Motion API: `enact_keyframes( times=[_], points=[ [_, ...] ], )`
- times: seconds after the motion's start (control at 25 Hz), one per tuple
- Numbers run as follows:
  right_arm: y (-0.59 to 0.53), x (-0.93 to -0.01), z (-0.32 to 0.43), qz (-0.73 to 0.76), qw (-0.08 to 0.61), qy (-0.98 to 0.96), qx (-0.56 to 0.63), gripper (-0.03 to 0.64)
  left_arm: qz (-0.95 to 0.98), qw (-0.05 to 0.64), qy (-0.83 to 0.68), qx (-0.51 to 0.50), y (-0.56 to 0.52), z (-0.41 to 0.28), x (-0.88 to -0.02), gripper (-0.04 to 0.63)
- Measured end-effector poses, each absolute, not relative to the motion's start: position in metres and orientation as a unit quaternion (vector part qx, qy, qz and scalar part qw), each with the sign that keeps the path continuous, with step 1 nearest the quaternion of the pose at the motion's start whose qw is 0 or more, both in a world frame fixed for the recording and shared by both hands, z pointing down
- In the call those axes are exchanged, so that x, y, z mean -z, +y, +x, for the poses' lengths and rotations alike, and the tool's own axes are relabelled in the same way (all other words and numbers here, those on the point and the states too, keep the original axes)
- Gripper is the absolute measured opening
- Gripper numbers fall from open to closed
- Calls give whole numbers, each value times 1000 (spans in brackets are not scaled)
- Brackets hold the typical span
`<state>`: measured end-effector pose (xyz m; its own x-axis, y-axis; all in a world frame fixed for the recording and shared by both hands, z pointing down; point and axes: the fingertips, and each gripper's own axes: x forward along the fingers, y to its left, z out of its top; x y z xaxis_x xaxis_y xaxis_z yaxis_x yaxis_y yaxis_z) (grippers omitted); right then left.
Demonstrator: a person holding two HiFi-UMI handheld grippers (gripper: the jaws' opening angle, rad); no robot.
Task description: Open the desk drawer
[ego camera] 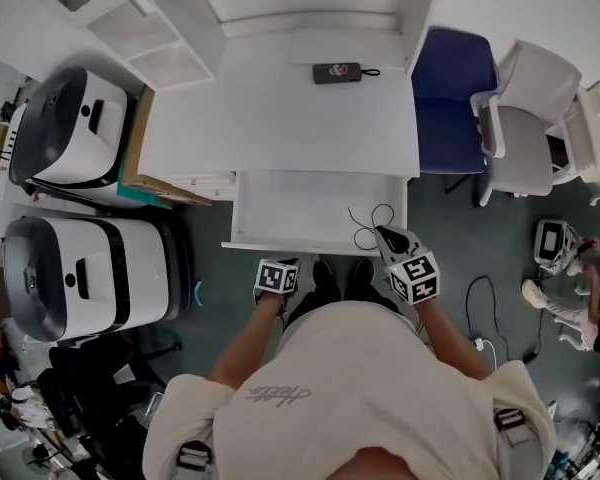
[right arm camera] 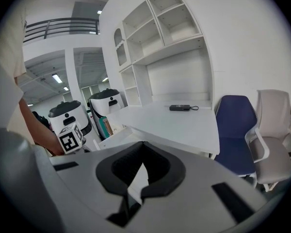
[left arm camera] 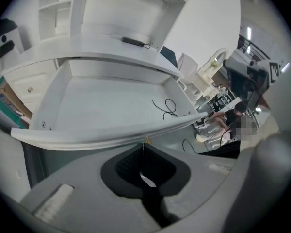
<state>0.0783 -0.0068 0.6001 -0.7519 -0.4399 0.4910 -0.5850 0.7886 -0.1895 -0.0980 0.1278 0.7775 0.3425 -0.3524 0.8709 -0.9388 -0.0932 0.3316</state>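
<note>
White shelving point(ego camera: 170, 33) backs a white counter point(ego camera: 310, 118) with a blue upholstered chair point(ego camera: 452, 98) beside it, and the counter's shallow white drawer point(ego camera: 300, 213) stands pulled well out. The left gripper point(left arm camera: 144, 143) has its fingers together, tips at the drawer's front lip; the right gripper point(right arm camera: 141, 142), fingers also together on nothing, is at the drawer's right front corner. A thin black looped cable point(ego camera: 368, 226) lies in the drawer's right end, and a small black device point(ego camera: 337, 72) rests on the counter.

No legible text anywhere; only unreadable script on the shirt point(ego camera: 280, 395)
</note>
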Motion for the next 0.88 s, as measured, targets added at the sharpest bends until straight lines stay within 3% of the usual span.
enact_keyframes(
  times=[0.16,0.56,0.88],
  points=[
    [-5,-599,78,279,218,-917,-182,3,678,459,-490,-300,112,-105,-744,20],
    [-25,-561,72,276,223,-920,-166,3,731,355,-528,-247,36,-107,-624,20],
    [-50,-475,66,279,156,-937,-143,2,784,284,-514,-200,1,-84,-535,20]
  ],
)
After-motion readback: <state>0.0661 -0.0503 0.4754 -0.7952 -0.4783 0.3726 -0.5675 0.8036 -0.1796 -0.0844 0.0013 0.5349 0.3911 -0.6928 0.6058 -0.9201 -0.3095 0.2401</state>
